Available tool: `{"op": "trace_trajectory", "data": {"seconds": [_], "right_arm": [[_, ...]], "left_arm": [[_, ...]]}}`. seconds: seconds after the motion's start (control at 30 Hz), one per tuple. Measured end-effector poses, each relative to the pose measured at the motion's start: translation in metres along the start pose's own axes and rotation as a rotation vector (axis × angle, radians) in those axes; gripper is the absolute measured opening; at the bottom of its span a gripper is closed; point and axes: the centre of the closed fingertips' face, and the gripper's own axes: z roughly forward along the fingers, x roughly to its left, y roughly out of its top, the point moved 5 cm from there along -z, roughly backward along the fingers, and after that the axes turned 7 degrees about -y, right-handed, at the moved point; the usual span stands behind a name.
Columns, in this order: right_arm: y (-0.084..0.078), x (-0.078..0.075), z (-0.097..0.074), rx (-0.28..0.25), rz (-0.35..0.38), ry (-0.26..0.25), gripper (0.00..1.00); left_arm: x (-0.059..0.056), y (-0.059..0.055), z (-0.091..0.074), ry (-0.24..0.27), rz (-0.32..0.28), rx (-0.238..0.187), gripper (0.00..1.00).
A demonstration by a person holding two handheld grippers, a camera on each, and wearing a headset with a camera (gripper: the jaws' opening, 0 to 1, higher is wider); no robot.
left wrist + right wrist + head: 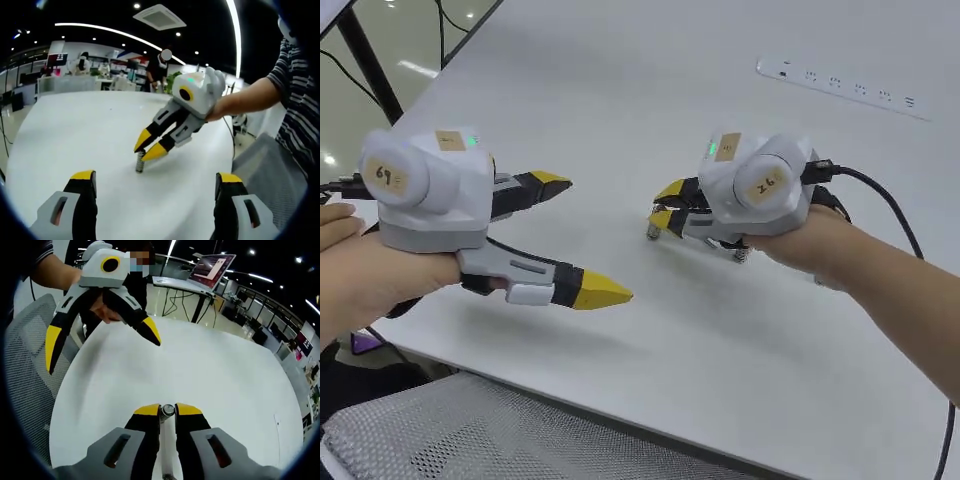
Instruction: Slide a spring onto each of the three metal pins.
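Right hand-held gripper (168, 414) pinches a coiled metal spring (140, 163) on the smooth white table (620, 80); left hand-held gripper (585, 238) gapes wide.

White workbench (620, 70) and mesh chair (450, 430) in a strip-lit office.

A short silver spring-wrapped metal pin (653, 232) stood upright on the white tabletop (620, 90), right of centre. Its coiled top sat between the yellow tips of the right tool (664, 203); whether it was clamped could not be told. A second small metal pin (741, 254) stood to its right and slightly nearer, under the tool's body.
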Motion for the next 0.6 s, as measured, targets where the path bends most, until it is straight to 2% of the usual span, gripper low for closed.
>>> {"op": "trace_trajectory", "data": {"seconds": [0.3, 0.4, 0.5, 0.6], "right_arm": [[0.003, 0.000, 0.001, 0.004, 0.011, 0.005, 0.09], [0.004, -0.001, -0.003, -0.004, 0.013, -0.006, 0.14], [0.005, -0.004, -0.008, -0.012, 0.037, -0.013, 0.15], [0.010, -0.006, -0.017, -0.057, 0.127, -0.024, 0.17]], "left_arm": [[-0.002, 0.003, 0.004, -0.009, 0.000, -0.002, 0.96], [-0.003, 0.006, 0.006, -0.011, 0.006, -0.001, 0.95], [-0.004, 0.009, 0.007, -0.013, 0.007, -0.003, 0.95], [-0.004, 0.014, 0.009, -0.011, 0.014, -0.005, 0.95]]}}
